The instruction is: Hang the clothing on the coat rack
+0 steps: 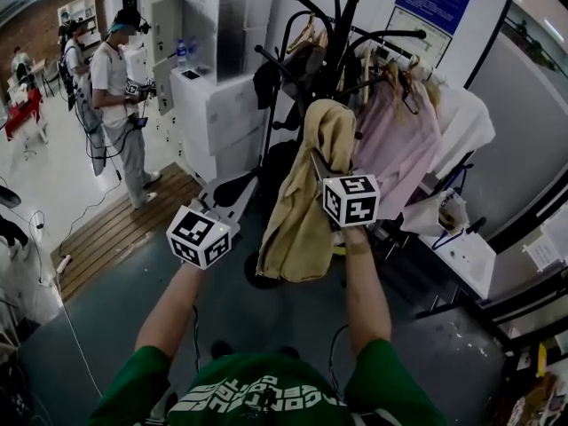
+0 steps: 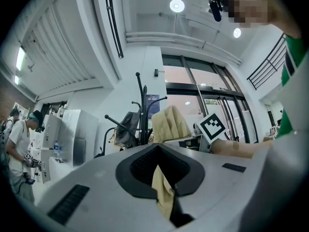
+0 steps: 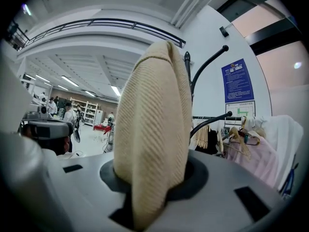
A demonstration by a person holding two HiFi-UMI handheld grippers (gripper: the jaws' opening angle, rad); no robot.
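Black coat rack (image 1: pixel 342 25) is standing ahead of you, a pink shirt (image 1: pixel 399 145) hanging on its right side. The beige garment (image 1: pixel 306 193) is draping down in front of the rack. Your right gripper (image 3: pixel 147 187) is clamping a thick fold of it between nearly closed jaws. Your left gripper (image 2: pixel 163 190) is pinching a thin edge, jaws almost together.

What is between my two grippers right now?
The beige garment hangs between the left gripper and the right gripper, plain in the head view; its cloth sits in both pairs of jaws.
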